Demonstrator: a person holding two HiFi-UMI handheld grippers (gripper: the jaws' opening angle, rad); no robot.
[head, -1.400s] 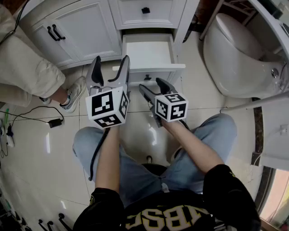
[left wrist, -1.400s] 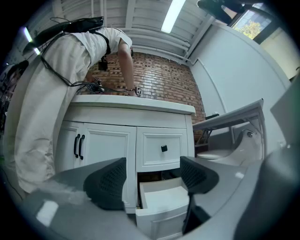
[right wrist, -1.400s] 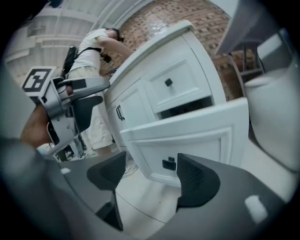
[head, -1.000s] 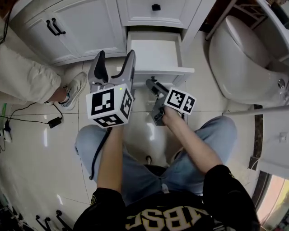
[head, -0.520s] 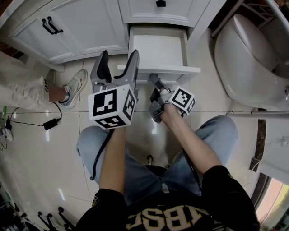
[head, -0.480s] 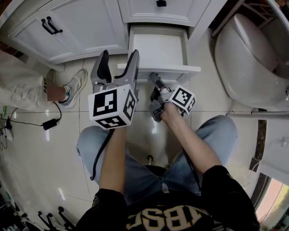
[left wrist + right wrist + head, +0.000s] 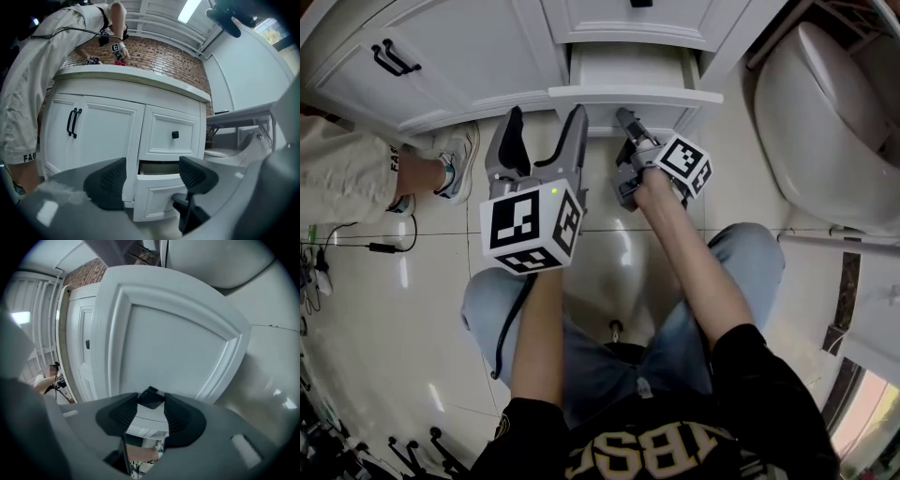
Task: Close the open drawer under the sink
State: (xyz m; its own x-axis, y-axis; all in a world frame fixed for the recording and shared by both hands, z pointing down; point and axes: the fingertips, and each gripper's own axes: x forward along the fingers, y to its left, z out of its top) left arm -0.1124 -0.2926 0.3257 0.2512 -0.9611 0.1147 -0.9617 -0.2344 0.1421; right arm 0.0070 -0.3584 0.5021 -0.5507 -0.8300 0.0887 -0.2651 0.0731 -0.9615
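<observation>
Behind both claws, nearest of all, the holder's jeans-clad knees (image 7: 722,272) bend over a glossy tiled floor (image 7: 384,309). The left claw (image 7: 539,141) hangs above that floor with its jaws spread wide and nothing between them. Its own view looks through the gap of the left claw (image 7: 151,180) at the white cabinet beyond.

To its right, the right claw (image 7: 628,122) is turned on its side and reaches the drawer front. In its own view the right claw (image 7: 151,408) has its jaws drawn nearly together, the tips pinched on a small black knob (image 7: 151,398).

Straight ahead of the right claw, touching it through the knob, is the drawer (image 7: 635,94). It stands out from the cabinet by a short way. A strip of its white inside shows from above, and a dark slot shows over the drawer (image 7: 159,199) in the left claw's view.

Directly above it sits an upper drawer (image 7: 174,133), pushed in flush. Left of the claws and farther back are two cabinet doors (image 7: 93,136) with dark bar handles (image 7: 72,123).

Over them runs the white counter (image 7: 131,77). A second person (image 7: 42,93) leans over it at the far left, one shoe (image 7: 455,164) on the floor beside the left claw.

Off to the right of the right claw stands a white toilet (image 7: 825,122).
</observation>
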